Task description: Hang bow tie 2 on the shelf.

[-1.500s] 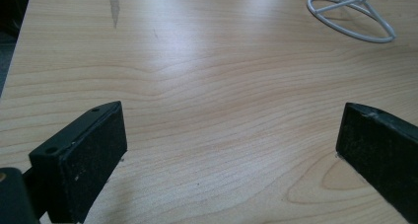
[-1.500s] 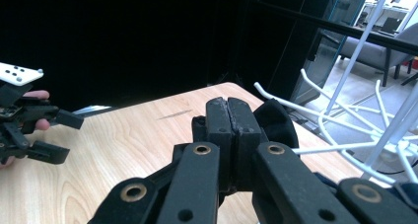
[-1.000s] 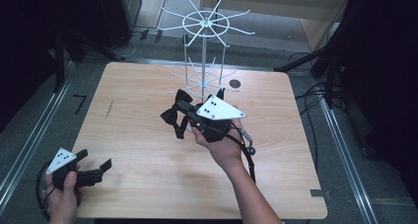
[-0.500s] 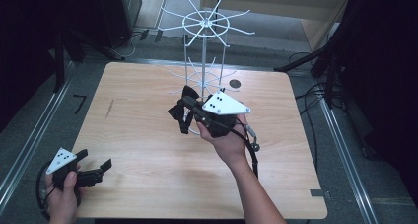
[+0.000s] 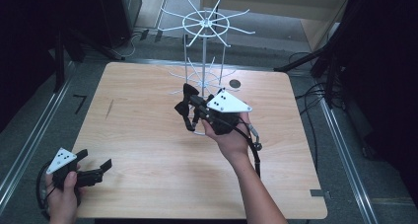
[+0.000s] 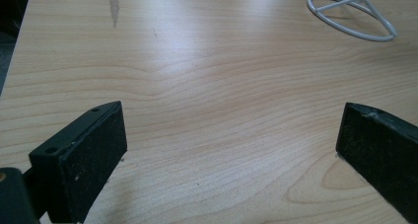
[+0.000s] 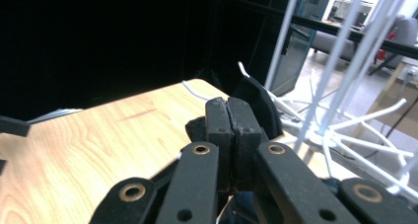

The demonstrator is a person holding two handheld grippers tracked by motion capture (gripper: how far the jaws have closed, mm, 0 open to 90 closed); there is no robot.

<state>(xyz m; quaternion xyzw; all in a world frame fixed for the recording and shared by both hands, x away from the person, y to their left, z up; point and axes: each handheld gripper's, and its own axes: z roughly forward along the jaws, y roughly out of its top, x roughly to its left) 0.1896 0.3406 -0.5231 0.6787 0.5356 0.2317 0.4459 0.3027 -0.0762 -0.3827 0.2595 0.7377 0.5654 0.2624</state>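
Black bow tie (image 5: pixel 186 103), half hidden behind fingers (image 7: pixel 229 116).

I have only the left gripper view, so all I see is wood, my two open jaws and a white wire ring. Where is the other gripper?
Observer: The right gripper is held above the middle of the table, beside the white wire rack whose base ring you see.
Operator: Is it holding anything?
Observer: Yes. Its jaws are shut on a black bow, which looks like a bow tie.
Operator: Is the bow on the rack yet?
Observer: Not that I can tell. It is close to the rack's lower prongs, pinched in the jaws.
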